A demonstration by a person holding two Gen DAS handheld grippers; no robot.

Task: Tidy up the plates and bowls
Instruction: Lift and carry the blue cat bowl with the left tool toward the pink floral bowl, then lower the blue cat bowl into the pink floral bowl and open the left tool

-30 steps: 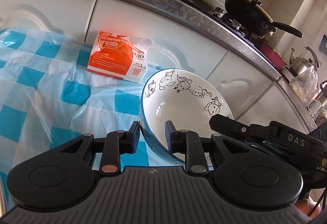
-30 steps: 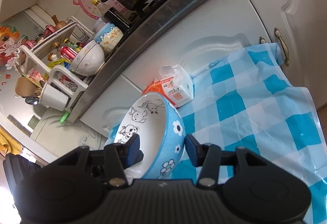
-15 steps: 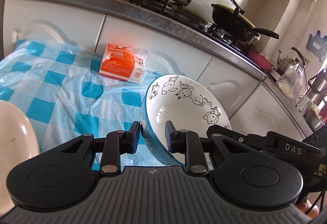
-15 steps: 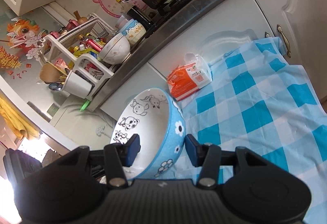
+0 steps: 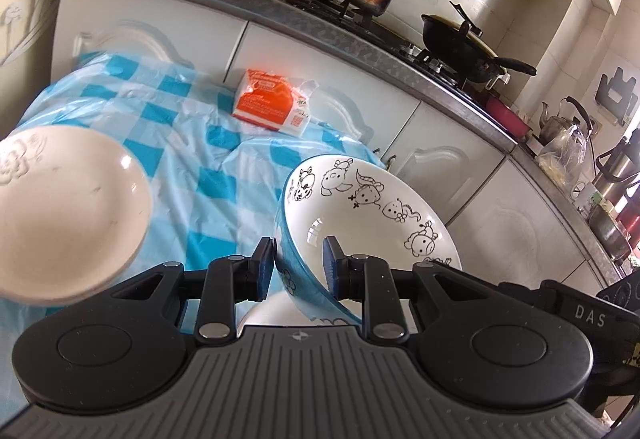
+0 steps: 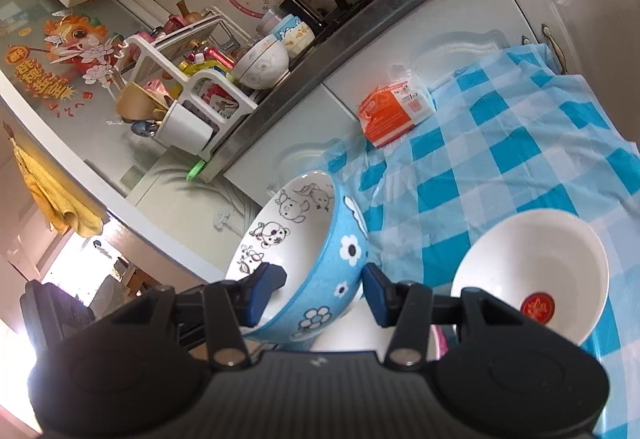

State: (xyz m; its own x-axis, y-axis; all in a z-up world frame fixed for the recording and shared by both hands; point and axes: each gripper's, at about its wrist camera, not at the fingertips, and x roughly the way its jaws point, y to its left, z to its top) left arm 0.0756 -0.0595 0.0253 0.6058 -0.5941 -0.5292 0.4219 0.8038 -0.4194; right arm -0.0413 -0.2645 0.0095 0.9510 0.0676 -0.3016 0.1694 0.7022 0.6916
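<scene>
- The left gripper (image 5: 299, 263) was clamped on the rim of the blue ceramic bowl with cartoon animals drawn inside (image 5: 360, 215): one pad lay against the flowered outer wall, the other inside.
- The right gripper (image 6: 323, 293) straddled the opposite rim of the same bowl (image 6: 304, 259). Its inner pad touched the white wall, but a sliver of gap showed at the outer pad, so whether it truly gripped I cannot tell.
- The bowl hung tilted above the blue-and-white checked plastic tablecloth (image 5: 224, 175), clear of it. Holding it by the rim on both sides probably kept a heavy, slippery piece from swinging.
- A plain white bowl with a red round mark at its bottom (image 6: 536, 275) sat just beside the right gripper. From the left wrist camera a shallow cream dish with an embossed rim (image 5: 68, 211) lay near the left gripper. Whether these were one piece is unclear.
- The orange-and-white tissue pack (image 5: 272, 105) lay at the cloth's far edge against the cabinets, well apart from the work.
- Judging by this, the blue bowl was being carried to be nested with the white ware.
</scene>
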